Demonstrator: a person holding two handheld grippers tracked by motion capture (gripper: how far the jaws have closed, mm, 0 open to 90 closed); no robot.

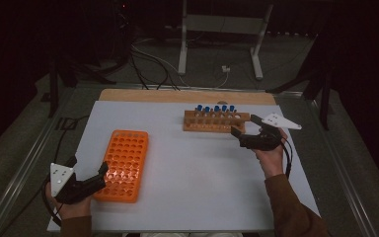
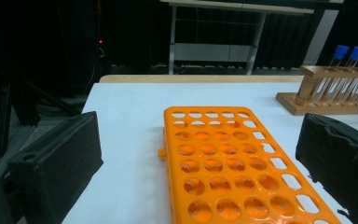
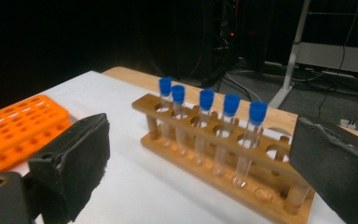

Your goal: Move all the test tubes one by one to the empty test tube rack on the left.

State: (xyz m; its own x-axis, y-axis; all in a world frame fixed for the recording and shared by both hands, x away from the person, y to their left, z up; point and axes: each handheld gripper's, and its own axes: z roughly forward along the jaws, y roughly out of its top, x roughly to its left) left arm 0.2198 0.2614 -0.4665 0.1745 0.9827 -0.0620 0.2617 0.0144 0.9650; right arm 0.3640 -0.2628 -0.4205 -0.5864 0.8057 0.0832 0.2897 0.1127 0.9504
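The left tongs (image 1: 100, 175) are resting at the near left corner of the white desk (image 1: 197, 187), jaws standing wide with nothing between them, just beside the near end of the orange rack (image 1: 124, 164), whose holes are sitting vacant. The wooden rack (image 1: 216, 122) is standing toward the far edge, carrying five blue-capped tubes (image 3: 206, 122) upright in one row. The right tongs (image 1: 243, 127) are hovering just beside its right end, jaws spread wide and gripping nothing.
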